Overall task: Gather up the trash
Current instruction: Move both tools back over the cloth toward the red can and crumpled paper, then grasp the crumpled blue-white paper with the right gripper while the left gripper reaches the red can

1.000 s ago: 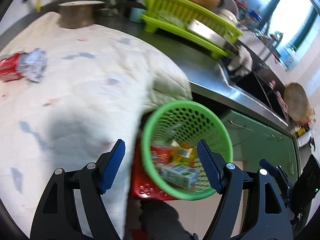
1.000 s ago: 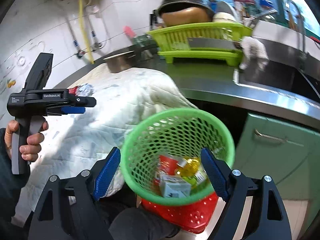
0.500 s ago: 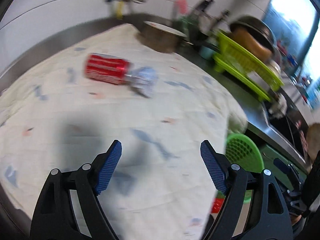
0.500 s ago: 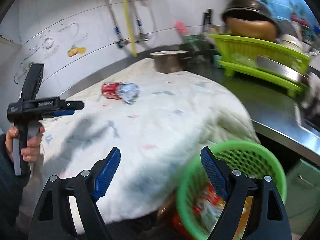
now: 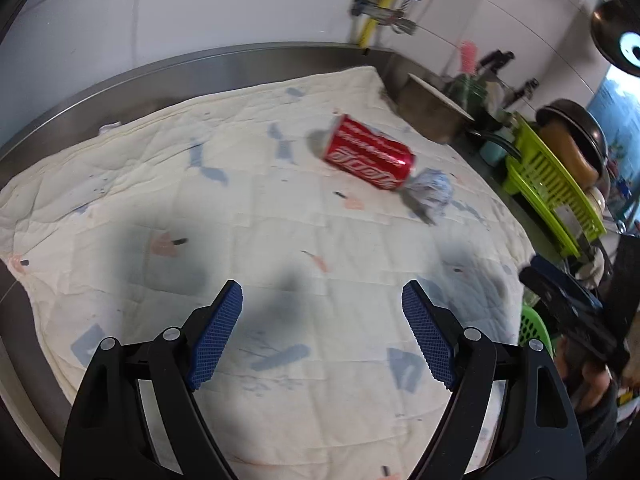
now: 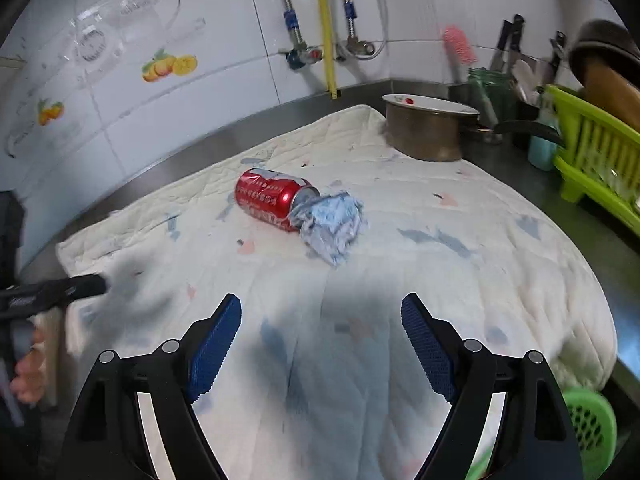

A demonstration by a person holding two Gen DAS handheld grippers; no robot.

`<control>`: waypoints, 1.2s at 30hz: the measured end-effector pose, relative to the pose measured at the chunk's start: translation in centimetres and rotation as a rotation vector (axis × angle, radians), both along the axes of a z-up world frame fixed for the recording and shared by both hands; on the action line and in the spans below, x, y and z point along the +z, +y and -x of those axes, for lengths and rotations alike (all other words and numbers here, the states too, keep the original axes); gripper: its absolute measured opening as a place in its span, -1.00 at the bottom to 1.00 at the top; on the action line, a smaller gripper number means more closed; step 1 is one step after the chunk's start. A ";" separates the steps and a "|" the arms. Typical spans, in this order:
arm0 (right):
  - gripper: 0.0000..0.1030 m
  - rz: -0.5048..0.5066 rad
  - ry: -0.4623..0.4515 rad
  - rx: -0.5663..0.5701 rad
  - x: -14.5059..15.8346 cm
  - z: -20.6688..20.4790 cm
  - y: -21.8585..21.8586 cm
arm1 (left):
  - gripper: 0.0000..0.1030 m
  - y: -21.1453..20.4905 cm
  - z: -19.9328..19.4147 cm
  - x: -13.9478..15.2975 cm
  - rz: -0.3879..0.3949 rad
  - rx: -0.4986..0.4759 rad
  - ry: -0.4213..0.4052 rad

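Observation:
A red soda can (image 5: pixel 369 153) lies on its side on the white quilted cloth (image 5: pixel 240 248), with a crumpled blue-white paper wad (image 5: pixel 431 192) touching its open end. Both also show in the right wrist view: the can (image 6: pixel 269 197) and the wad (image 6: pixel 333 229). My left gripper (image 5: pixel 322 312) is open and empty over the near part of the cloth, well short of the can. My right gripper (image 6: pixel 321 320) is open and empty, a little short of the wad. The green trash basket (image 6: pixel 591 428) sits low at the right edge.
A metal pot (image 6: pixel 427 133) stands at the cloth's far right corner. A green dish rack (image 6: pixel 596 160) with cookware is on the steel counter to the right. The tiled wall and steel backsplash (image 5: pixel 200 76) run behind the cloth.
Both grippers have swung from above the green basket leftward and up over the cloth. The can and wad now lie ahead of both, and the basket has dropped to the right edge.

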State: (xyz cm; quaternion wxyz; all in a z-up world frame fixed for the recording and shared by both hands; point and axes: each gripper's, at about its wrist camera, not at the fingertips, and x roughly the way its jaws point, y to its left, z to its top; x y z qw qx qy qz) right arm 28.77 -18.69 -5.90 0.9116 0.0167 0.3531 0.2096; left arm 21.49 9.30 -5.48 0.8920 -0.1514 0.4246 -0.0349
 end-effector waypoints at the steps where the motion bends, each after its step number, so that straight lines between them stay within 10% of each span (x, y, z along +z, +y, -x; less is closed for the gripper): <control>1: 0.54 0.003 0.004 0.005 -0.2 -1.1 0.7 | 0.58 0.5 -0.1 -0.2 0.001 0.006 0.002; 21: 0.46 0.026 0.086 -0.065 -3.8 -11.6 4.6 | 0.59 3.0 -2.5 -1.5 0.008 0.039 0.031; 36: -0.22 0.006 0.117 -0.059 -5.3 -12.3 3.6 | 0.67 1.1 -5.4 -1.3 0.045 0.085 0.065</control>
